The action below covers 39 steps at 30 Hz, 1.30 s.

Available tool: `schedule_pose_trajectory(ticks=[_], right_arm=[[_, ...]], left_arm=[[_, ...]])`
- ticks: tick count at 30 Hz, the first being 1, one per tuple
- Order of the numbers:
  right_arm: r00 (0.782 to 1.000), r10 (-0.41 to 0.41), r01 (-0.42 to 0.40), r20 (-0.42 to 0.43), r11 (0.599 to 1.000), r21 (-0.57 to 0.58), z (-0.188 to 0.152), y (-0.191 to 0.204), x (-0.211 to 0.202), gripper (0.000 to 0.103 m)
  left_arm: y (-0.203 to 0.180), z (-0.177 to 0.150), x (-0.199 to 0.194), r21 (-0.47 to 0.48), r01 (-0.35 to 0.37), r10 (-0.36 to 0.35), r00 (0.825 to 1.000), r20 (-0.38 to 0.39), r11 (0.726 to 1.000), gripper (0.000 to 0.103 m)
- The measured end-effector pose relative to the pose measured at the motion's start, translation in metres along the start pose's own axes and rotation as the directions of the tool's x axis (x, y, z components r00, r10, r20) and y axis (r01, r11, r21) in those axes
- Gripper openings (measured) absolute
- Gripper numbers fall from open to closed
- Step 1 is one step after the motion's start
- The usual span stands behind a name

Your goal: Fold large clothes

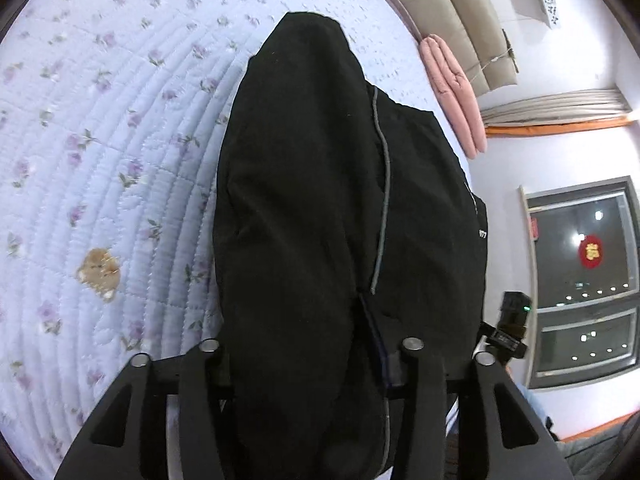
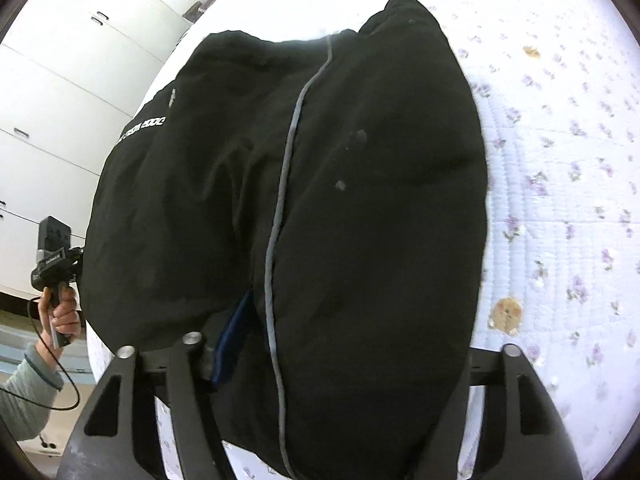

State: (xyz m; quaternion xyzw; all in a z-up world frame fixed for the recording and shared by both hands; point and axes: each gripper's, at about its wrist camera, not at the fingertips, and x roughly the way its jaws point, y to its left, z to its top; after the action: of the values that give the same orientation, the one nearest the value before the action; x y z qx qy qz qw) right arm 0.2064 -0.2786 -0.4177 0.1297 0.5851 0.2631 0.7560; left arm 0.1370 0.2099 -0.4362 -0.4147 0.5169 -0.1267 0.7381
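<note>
A bulky black padded garment (image 1: 300, 180) with a grey piping line and white lettering lies folded on the flowered quilt (image 1: 100, 160). Its near end fills the gap between the jaws of my left gripper (image 1: 308, 344) and hides the fingertips, so the jaws are shut on the thick fabric. In the right wrist view the same garment (image 2: 360, 200) bulges up between the jaws of my right gripper (image 2: 332, 344), which are shut on it too, with a blue pad (image 2: 232, 332) against its left side. The left gripper's body (image 2: 54, 256), held by a hand, shows at the garment's left edge.
The quilt (image 2: 560, 200) carries a brown bear patch (image 1: 99, 272). A folded pink blanket (image 1: 452, 92) leans at the beige headboard (image 1: 452, 12). A dark window (image 1: 584, 272) is on the wall past the bed. White cupboards (image 2: 60, 80) stand on the other side.
</note>
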Motion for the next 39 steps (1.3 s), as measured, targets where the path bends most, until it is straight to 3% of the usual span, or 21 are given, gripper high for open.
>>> schedule_pose_trajectory(ticks=[2,4,5,6,8,11,14,22,26,29,31,35,39], right_arm=[[0.999,0.038,-0.038,-0.011,0.999,0.026,0.007,-0.003,0.014,0.092],[0.999,0.046,-0.046,0.012,0.998,0.032,0.010,-0.003,0.020,0.094],[0.999,0.041,-0.042,0.022,0.999,0.030,0.012,-0.001,0.020,0.093],[0.998,0.041,-0.042,0.037,0.999,0.029,0.012,0.002,0.018,0.088],[0.998,0.034,-0.035,0.060,0.999,0.019,0.001,0.004,0.006,0.074],[0.994,-0.016,0.018,0.104,1.000,-0.019,-0.003,0.015,-0.012,0.052],[0.986,-0.079,0.094,0.146,0.991,-0.097,-0.007,0.042,-0.024,0.047],[0.952,-0.099,0.160,0.289,0.968,-0.195,-0.041,0.095,-0.069,0.043],[0.931,-0.095,0.182,0.352,0.958,-0.223,-0.063,0.116,-0.088,0.043],[0.911,-0.085,0.199,0.403,0.948,-0.249,-0.087,0.133,-0.109,0.043],[0.898,-0.084,0.218,0.432,0.937,-0.271,-0.106,0.145,-0.123,0.043],[0.868,-0.095,0.269,0.487,0.915,-0.301,-0.137,0.182,-0.129,0.043],[0.850,-0.105,0.296,0.516,0.906,-0.303,-0.190,0.209,-0.147,0.043]], left_arm=[[0.008,0.002,0.003,-0.042,0.045,-0.045,0.999,0.000,0.998,0.059],[0.016,0.001,0.004,-0.059,0.056,-0.055,0.998,0.016,0.997,0.059],[0.013,-0.001,0.002,-0.045,0.041,-0.039,0.999,0.034,0.998,0.054],[0.009,-0.004,-0.001,-0.023,0.024,-0.023,0.999,0.049,0.999,0.044],[-0.010,-0.013,-0.008,0.046,-0.025,0.020,0.995,0.099,0.999,0.035],[-0.031,-0.023,-0.023,0.100,-0.041,0.025,0.987,0.157,0.994,0.029],[-0.052,-0.032,-0.041,0.151,-0.015,-0.017,0.978,0.208,0.988,0.027],[-0.101,-0.074,-0.091,0.320,0.007,-0.108,0.948,0.298,0.947,0.027],[-0.110,-0.107,-0.118,0.393,-0.003,-0.145,0.926,0.347,0.920,0.026],[-0.120,-0.139,-0.137,0.467,-0.058,-0.151,0.905,0.398,0.882,0.026],[-0.122,-0.156,-0.148,0.482,-0.050,-0.178,0.892,0.415,0.875,0.026],[-0.122,-0.218,-0.186,0.522,-0.078,-0.199,0.869,0.454,0.850,0.026],[-0.123,-0.263,-0.214,0.518,-0.076,-0.200,0.868,0.456,0.852,0.027]])
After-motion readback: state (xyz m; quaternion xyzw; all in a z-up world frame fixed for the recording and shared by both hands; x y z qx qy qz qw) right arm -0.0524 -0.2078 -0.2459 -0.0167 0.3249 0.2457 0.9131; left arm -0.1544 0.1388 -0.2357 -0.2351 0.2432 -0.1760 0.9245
